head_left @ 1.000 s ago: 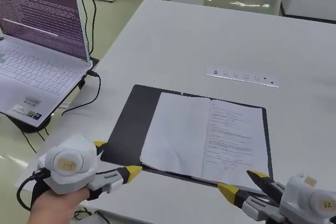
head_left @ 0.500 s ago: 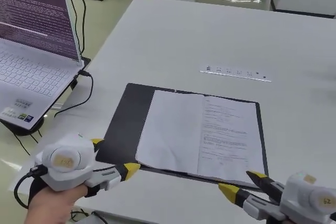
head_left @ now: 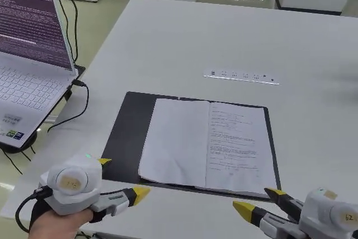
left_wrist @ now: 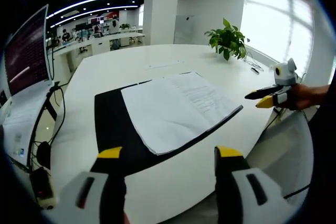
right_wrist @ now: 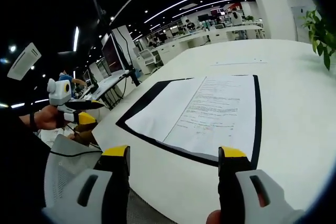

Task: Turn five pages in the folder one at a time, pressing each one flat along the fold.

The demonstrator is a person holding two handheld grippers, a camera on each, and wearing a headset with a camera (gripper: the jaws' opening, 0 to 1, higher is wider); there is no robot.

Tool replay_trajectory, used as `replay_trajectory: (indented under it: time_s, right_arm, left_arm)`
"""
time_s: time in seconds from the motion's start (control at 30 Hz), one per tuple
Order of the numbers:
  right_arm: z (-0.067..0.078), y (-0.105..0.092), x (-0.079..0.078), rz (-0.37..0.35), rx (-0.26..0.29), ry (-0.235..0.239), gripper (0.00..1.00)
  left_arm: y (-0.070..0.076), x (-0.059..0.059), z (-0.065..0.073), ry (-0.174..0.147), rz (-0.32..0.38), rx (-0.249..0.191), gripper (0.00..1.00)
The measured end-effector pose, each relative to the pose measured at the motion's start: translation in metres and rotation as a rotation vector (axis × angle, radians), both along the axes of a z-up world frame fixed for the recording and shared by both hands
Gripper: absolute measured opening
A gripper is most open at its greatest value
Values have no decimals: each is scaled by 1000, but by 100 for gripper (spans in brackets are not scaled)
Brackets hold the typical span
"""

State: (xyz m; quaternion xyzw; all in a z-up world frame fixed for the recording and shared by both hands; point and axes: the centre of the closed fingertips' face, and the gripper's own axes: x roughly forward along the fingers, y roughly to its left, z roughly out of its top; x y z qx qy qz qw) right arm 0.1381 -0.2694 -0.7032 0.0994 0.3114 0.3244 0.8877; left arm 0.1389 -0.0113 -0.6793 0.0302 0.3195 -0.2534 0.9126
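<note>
The folder (head_left: pixel 134 132) lies open and flat on the white worktop (head_left: pixel 184 43), its black cover showing as a wide band on its left side and a thin edge around the rest. A blank sheet (head_left: pixel 173 141) covers its middle, and a printed page (head_left: pixel 235 144) lies flat on its right half; the two meet at the fold. The left gripper (head_left: pixel 123 176), held in a hand (head_left: pixel 59 223), hovers just off the folder's near left corner, jaws spread apart and holding nothing, not touching the cover. The right gripper (head_left: pixel 257 200) hovers just off the folder's near right corner, jaws likewise parted and empty. Beyond the folder's far edge a socket strip (head_left: pixel 240 75) is set into the worktop. Left of the folder stands an open laptop (head_left: pixel 28 60), with a black cable (head_left: pixel 78 107) trailing between them.
</note>
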Motion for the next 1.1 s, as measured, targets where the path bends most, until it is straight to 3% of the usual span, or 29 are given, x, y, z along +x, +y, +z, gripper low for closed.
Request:
replay_trajectory:
  time_s: [0.37, 0.67, 1.1]
  right_arm:
    - [-2, -10, -6, -34, 4, 17, 71]
    - [-2, -15, -9, -42, 17, 25, 67]
    - [-1, -34, -12, -68, 17, 24, 68]
  left_arm:
    - [-37, 7, -2, 5, -103, -21, 69]
    - [-72, 18, 0, -2, -187, -35, 68]
    - [-154, 39, -3, -9, -345, -50, 67]
